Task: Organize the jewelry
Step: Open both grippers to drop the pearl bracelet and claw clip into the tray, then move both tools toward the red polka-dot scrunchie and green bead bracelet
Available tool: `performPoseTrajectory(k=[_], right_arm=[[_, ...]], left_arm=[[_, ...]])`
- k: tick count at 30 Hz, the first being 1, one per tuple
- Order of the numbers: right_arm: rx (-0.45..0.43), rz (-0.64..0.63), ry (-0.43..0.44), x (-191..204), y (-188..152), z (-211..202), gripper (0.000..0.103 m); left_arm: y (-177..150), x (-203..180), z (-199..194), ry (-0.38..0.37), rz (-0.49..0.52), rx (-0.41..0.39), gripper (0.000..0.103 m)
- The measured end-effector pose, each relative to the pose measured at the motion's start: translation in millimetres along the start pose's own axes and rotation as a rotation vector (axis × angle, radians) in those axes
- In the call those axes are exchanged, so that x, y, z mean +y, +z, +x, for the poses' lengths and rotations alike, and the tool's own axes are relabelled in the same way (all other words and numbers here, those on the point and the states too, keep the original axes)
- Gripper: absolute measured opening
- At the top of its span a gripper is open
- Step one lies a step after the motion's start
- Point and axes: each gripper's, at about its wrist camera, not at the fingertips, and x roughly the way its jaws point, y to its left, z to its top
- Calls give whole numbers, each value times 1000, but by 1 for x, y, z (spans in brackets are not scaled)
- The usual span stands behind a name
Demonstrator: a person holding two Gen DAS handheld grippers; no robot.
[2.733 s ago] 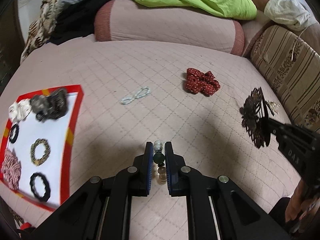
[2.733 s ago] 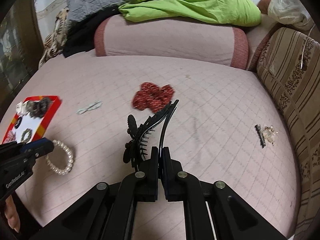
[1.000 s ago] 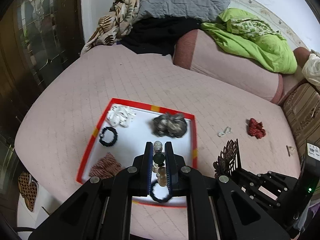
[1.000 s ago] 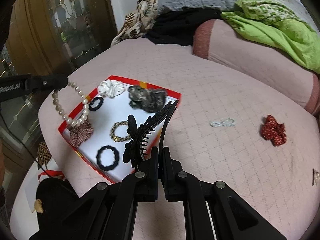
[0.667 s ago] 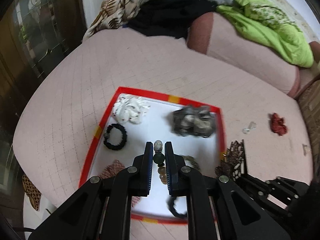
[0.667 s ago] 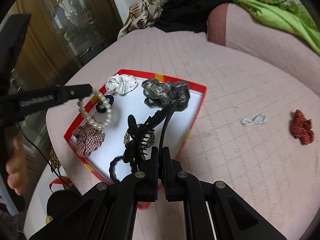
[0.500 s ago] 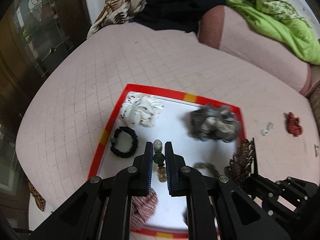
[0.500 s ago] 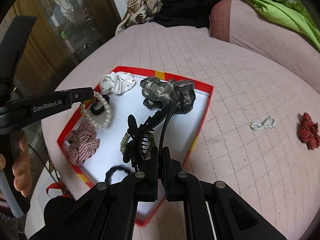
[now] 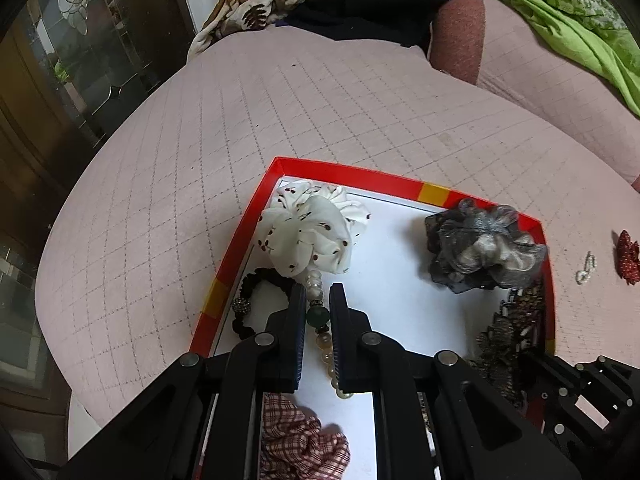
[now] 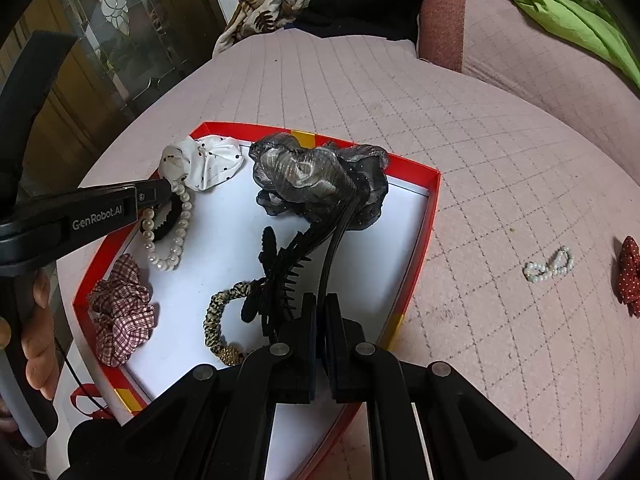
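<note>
On the pink quilted bed (image 9: 280, 112) we now have both claws low over the red box (image 10: 434, 200), no longer out over the quilt. Our left claw (image 9: 319, 312) is clamped on the pearl bracelet (image 10: 176, 232), our right claw (image 10: 320, 320) on the black hair clip (image 10: 280, 276). Both hang inside the box, so we think only the release remains.

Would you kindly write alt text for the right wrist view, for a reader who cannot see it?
The right hand-held gripper grips a black toothed hair clip over a red-rimmed white tray on a pink quilted bed. At left, the left hand-held gripper dangles a pearl bracelet above the tray's scrunchies.
</note>
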Motion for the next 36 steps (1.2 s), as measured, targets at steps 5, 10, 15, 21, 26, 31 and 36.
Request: performPoseTrajectory(k=[5,10,15,21,26,31,36], right_arm=[[3,-7,2,0,-2,4,6],[-9,-27,4,4,-4,-1,31],[-61,-59,3,11,-9,-19,58],[-98,-86,-1,13,-17,-40,58],[-135,-85,-24,6,-29,-61,61],[-152,-46,-34,-14,-46,-79,63],[-154,0,-47,-38,-65,-95,63]], left_arm=[[-2,1,6,12,-7,11,11],[-1,6,2,4,-43,13,13],[-4,7,-16,-34,-67,-17,33],[-10,2,-42,-78,-76,-41,38],[-18,-5,-65,-102,-88,-63,45],[-31,-20,-91,-113,-77,-91,48],[-49,-45,-116,-94,-22,-143,50]])
